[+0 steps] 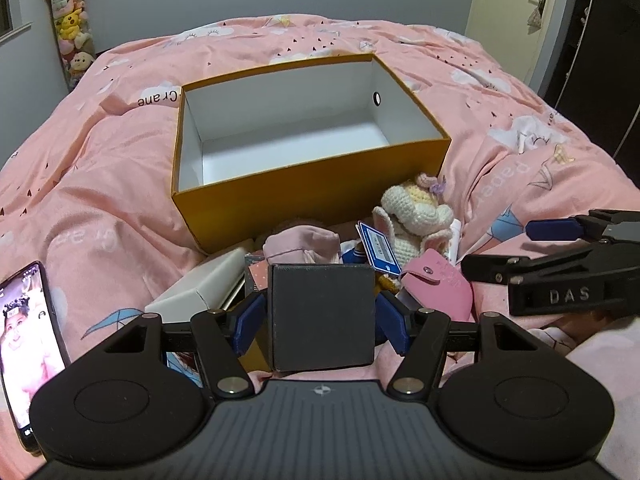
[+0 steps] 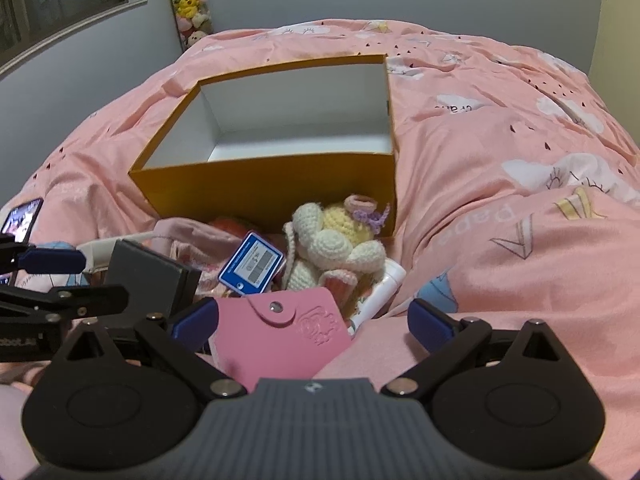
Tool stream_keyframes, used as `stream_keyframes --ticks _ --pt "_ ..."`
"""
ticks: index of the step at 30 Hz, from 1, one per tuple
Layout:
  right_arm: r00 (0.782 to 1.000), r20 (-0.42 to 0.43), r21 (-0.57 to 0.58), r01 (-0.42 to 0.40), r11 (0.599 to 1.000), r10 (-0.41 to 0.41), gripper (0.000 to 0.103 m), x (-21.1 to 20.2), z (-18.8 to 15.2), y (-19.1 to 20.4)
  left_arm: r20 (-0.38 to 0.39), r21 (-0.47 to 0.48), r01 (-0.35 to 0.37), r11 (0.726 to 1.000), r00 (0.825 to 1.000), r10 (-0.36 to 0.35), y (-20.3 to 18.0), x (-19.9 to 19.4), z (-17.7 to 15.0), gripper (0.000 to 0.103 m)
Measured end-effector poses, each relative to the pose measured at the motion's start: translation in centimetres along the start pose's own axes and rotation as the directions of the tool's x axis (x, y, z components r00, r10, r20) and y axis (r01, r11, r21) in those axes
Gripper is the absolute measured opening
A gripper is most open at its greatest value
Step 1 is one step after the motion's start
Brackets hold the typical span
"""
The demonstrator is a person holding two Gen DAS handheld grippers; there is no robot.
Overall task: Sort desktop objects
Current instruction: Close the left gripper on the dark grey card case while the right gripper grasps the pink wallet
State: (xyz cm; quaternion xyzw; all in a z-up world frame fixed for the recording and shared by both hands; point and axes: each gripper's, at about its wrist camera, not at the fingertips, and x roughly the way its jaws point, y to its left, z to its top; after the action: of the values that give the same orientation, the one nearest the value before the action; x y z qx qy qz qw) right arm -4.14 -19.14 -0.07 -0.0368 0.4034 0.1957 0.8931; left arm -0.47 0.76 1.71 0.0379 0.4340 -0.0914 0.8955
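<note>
Because the left claw (image 1: 320, 326) straddles the dark grey box (image 1: 323, 314) with its blue pads (image 1: 249, 326) at the box's two sides, contact looks made, though how firmly the pads press cannot be told; a loose hold could let the box tip out when raised. Alongside it, the right claw (image 2: 310, 322) stands spread wide and grasps nothing, its pads either side of the pink card wallet (image 2: 288, 338) without touching. Both claws work close together, so they might knock each other. Just beyond lie a blue tag (image 2: 252, 263), a crocheted doll (image 2: 336, 242), a white tube (image 2: 380, 292) and a white box (image 1: 200, 290), heaped loosely on the bed (image 2: 500, 168); a lift could drag neighbours along. A phone (image 1: 26, 340) lies at the left. Farther off, the yellow box (image 1: 304, 196) sits open and empty on soft quilt, where a drop against its rim might shove it.
</note>
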Motion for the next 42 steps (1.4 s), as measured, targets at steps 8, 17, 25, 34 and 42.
stream_keyframes --ticks 8,17,25,34,42 --pt "0.994 -0.053 0.0 -0.092 0.996 0.092 0.069 0.3 0.4 0.2 -0.047 0.026 0.03 0.999 0.998 -0.029 1.9 0.5 0.3 0.073" --pt "0.977 -0.151 -0.122 -0.169 0.978 0.15 0.077 2.2 0.4 3.0 -0.076 0.058 0.072 0.996 0.995 -0.067 2.8 3.1 -0.5 0.073" --pt "0.955 -0.258 -0.123 -0.181 0.976 0.145 0.083 4.9 0.0 3.2 -0.101 0.074 0.114 0.991 0.989 -0.106 2.3 4.9 -0.7 0.076" --pt "0.957 -0.282 -0.235 -0.141 0.962 0.071 0.091 7.0 -0.5 4.7 -0.104 0.06 0.173 0.983 0.981 -0.166 2.4 5.3 -0.8 0.069" --pt "0.969 -0.232 -0.193 -0.131 0.972 0.084 0.06 4.6 -0.3 3.3 -0.093 0.051 0.278 0.959 0.958 -0.272 2.4 4.0 -0.5 0.068"
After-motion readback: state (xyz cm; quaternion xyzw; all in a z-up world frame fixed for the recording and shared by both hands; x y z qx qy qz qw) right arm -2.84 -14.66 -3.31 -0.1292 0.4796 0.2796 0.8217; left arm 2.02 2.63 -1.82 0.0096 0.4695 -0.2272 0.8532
